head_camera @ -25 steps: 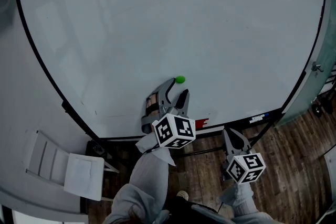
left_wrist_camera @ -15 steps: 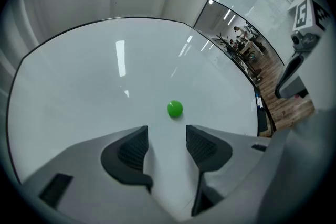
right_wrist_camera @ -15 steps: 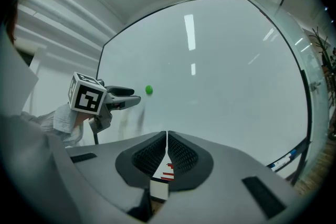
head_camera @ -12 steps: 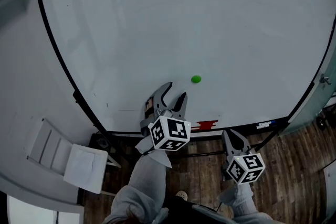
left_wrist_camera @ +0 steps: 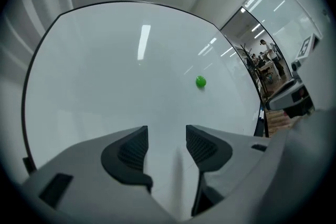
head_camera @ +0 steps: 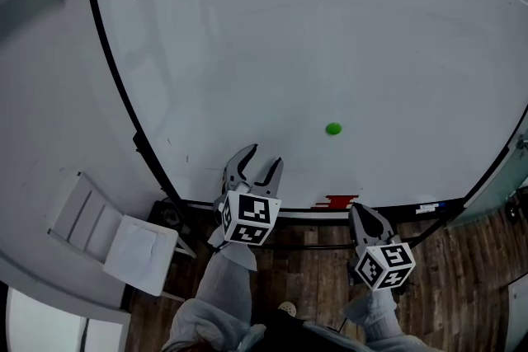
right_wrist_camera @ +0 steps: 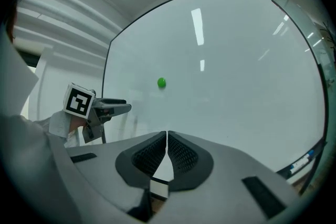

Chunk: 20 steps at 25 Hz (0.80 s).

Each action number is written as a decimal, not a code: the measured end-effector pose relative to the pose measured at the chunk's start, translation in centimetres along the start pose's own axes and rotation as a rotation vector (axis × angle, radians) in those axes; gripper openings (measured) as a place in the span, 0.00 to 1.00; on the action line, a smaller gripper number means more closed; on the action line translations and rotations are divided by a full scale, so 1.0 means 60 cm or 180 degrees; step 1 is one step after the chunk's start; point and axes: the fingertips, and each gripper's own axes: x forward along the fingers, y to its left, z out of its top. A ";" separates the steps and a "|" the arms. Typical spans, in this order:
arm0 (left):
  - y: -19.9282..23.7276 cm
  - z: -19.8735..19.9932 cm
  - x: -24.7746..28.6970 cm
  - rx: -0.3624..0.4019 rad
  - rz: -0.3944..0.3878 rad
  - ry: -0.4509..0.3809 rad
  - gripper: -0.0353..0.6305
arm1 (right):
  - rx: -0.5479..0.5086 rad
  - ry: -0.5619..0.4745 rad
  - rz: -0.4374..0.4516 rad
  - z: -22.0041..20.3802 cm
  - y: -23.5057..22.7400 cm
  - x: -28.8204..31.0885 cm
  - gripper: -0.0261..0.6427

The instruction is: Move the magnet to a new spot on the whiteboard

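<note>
While the green magnet (head_camera: 332, 129) sits stuck to the whiteboard (head_camera: 289, 29), low and toward the right, above the bottom ledge, neither of my tools touches it. My left gripper (head_camera: 262, 157) points at the board down near its bottom edge, off to the left of the magnet and apart from it. Its jaws stand apart, with only bare white board between them. My right gripper (head_camera: 359, 212) hangs lower, below the ledge, with its jaws pressed together on nothing. So the magnet is free on the board and in nobody's grip.

From this alone I cannot say whether that is its new spot or the one it has to leave. If it is the new spot, I judge the job all but finished. If not, the whole move is left: reach over with the open left jaws, close on the magnet, pull it off and set it elsewhere.
</note>
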 end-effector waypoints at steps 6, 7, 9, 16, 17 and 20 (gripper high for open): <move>0.026 -0.045 -0.022 -0.0275 0.0045 0.0067 0.40 | -0.0002 0.0005 0.0064 -0.002 0.012 0.021 0.09; 0.027 -0.053 -0.025 -0.0306 0.0046 0.0084 0.40 | -0.0003 0.0006 0.0068 -0.002 0.013 0.023 0.09; 0.029 -0.070 -0.033 -0.0381 0.0040 0.0135 0.40 | -0.0011 0.0011 0.0074 -0.005 0.015 0.028 0.09; 0.040 -0.125 -0.056 -0.0622 0.0048 0.0254 0.40 | -0.0025 0.0056 0.0073 -0.015 0.011 0.039 0.09; 0.043 -0.128 -0.060 -0.0659 0.0058 0.0256 0.40 | -0.0022 0.0063 0.0073 -0.017 0.010 0.041 0.09; 0.049 -0.143 -0.073 -0.0783 0.0060 0.0281 0.40 | -0.0014 0.0100 0.0100 -0.024 0.011 0.046 0.09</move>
